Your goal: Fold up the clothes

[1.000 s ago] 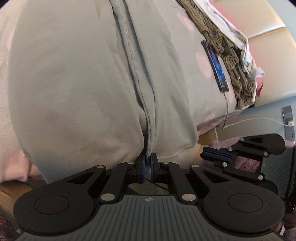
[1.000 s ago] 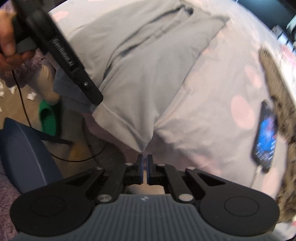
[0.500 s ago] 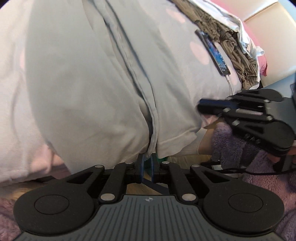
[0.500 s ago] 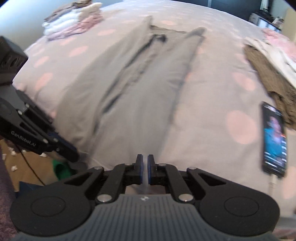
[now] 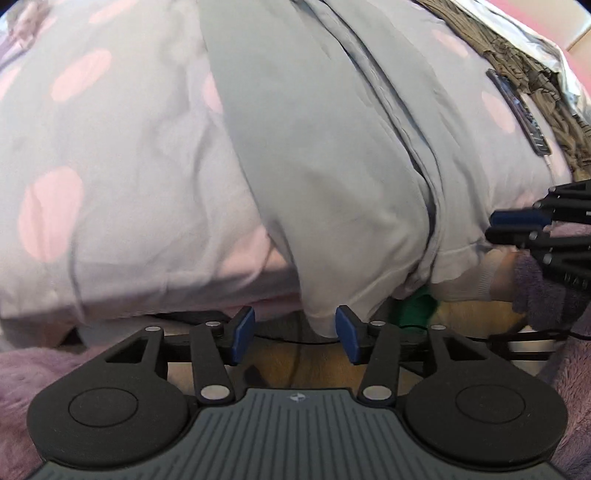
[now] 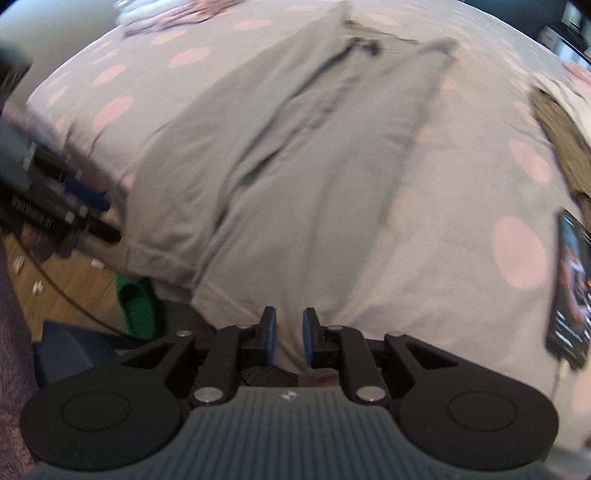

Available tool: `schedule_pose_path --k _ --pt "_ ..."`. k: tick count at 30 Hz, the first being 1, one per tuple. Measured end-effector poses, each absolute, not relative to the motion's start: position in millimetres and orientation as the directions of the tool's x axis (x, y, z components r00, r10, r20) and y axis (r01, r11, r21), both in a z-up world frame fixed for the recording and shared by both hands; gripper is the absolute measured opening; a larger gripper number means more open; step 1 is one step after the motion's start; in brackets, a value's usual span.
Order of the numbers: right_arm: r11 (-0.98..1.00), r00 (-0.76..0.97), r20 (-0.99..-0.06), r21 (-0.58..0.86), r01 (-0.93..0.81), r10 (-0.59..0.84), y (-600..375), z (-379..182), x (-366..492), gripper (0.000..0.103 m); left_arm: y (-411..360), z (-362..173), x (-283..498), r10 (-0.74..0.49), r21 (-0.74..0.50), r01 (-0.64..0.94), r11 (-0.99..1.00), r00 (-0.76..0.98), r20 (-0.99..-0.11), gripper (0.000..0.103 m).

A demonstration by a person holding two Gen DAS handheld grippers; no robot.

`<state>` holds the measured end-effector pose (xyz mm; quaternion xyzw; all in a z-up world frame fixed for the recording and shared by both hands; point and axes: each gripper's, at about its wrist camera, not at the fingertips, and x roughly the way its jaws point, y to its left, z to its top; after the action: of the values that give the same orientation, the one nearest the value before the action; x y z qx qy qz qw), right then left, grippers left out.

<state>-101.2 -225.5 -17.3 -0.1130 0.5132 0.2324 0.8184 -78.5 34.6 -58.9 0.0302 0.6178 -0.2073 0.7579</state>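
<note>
1. At the bottom centre of the left wrist view, the left gripper point(image 5: 294, 334) has its blue-padded jaws spread wide apart, gripping nothing; the lowest corner of the grey garment point(image 5: 332, 177) hangs just between them, touching neither pad clearly.
2. At the bottom centre of the right wrist view, the right gripper point(image 6: 289, 339) has its jaws parted by a narrower gap, with the garment's hem just ahead of the tips and no cloth pinched.
3. The grey garment point(image 6: 295, 155) lies lengthwise up the middle of both views on a lavender bedspread with pink dots point(image 6: 480, 155), its near end draped over the bed's edge.
4. A green slipper point(image 6: 135, 306) sits on the wooden floor point(image 6: 70, 291) at lower left of the right view, below the hem.
5. A smartphone point(image 6: 570, 288), screen lit, rests on the bedspread at the right edge, with an olive knitted garment point(image 6: 561, 144) beyond it.
6. Folded clothes point(image 6: 177, 9) are stacked at the upper left, blurred.
7. White lettering on the other gripper, at left, is too blurred to read.
</note>
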Motion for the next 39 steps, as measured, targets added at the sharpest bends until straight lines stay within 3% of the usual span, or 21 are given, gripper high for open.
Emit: schedule_pose_path --k 2,7,8,9,11,12,13,18,23,27,28,29,30,31,32,39 --pt "0.885 0.364 -0.892 0.079 -0.458 0.268 -232 -20 -97 0.036 36 -64 -78 -0.28 -0.205 0.378 0.903 0.155 -0.947 0.051" --pt "0.895 0.255 -0.915 0.192 -0.403 0.312 -244 -41 -80 0.043 25 -68 -74 -0.312 -0.196 0.457 0.868 0.192 -0.931 0.048" --pt "0.893 0.221 -0.921 0.216 -0.396 0.321 -244 -48 -77 0.043 24 -70 -72 -0.319 -0.2 0.463 0.863 0.194 -0.928 0.04" --pt "0.892 0.204 -0.923 0.23 -0.389 0.327 -244 -53 -75 0.043 24 -73 -70 -0.324 -0.21 0.461 0.862 0.184 -0.928 0.026" --pt "0.89 0.186 -0.922 0.251 -0.38 0.339 -245 -58 -74 0.037 26 -78 -66 -0.33 -0.227 0.453 0.862 0.163 -0.93 0.014" --pt "0.887 0.179 -0.921 0.259 -0.382 0.346 -245 -58 -74 0.027 28 -77 -67 -0.335 -0.234 0.454 0.86 0.155 -0.929 0.008" --pt "0.884 0.172 -0.92 0.267 -0.383 0.353 -245 -58 -74 0.01 30 -75 -69 -0.34 -0.242 0.457 0.856 0.146 -0.929 0.006" --pt "0.885 0.181 -0.919 0.261 -0.386 0.35 -250 -38 -87 0.008 44 -63 -80 -0.335 -0.252 0.445 0.859 0.118 -0.935 0.001" --pt "0.898 0.175 -0.929 0.245 -0.365 0.325 -253 -40 -85 0.008 55 -73 -76 -0.256 -0.195 0.388 0.901 0.11 -0.96 0.0" --pt "0.898 0.113 -0.946 0.244 -0.366 0.303 -251 -50 -82 0.012 57 -68 -76 -0.327 -0.264 0.379 0.887 0.111 -0.939 0.0" --pt "0.902 0.119 -0.948 0.236 -0.362 0.295 -251 -49 -82 0.014 57 -65 -77 -0.351 -0.286 0.375 0.882 0.116 -0.929 0.002" --pt "0.905 0.129 -0.946 0.234 -0.356 0.296 -253 -48 -82 0.024 58 -63 -77 -0.374 -0.305 0.375 0.876 0.125 -0.919 0.016" --pt "0.906 0.141 -0.943 0.237 -0.35 0.301 -255 -45 -82 0.03 58 -61 -77 -0.389 -0.315 0.379 0.87 0.137 -0.911 0.038" --pt "0.908 0.156 -0.94 0.234 -0.348 0.302 -256 -43 -82 0.037 59 -59 -78 -0.402 -0.322 0.385 0.865 0.149 -0.903 0.049" --pt "0.91 0.171 -0.938 0.229 -0.347 0.302 -256 -41 -83 0.037 57 -59 -79 -0.409 -0.323 0.395 0.86 0.154 -0.899 0.055" --pt "0.898 0.197 -0.916 0.267 -0.351 0.349 -256 -48 -73 0.042 35 -74 -70 -0.393 -0.301 0.444 0.844 0.131 -0.91 0.053"
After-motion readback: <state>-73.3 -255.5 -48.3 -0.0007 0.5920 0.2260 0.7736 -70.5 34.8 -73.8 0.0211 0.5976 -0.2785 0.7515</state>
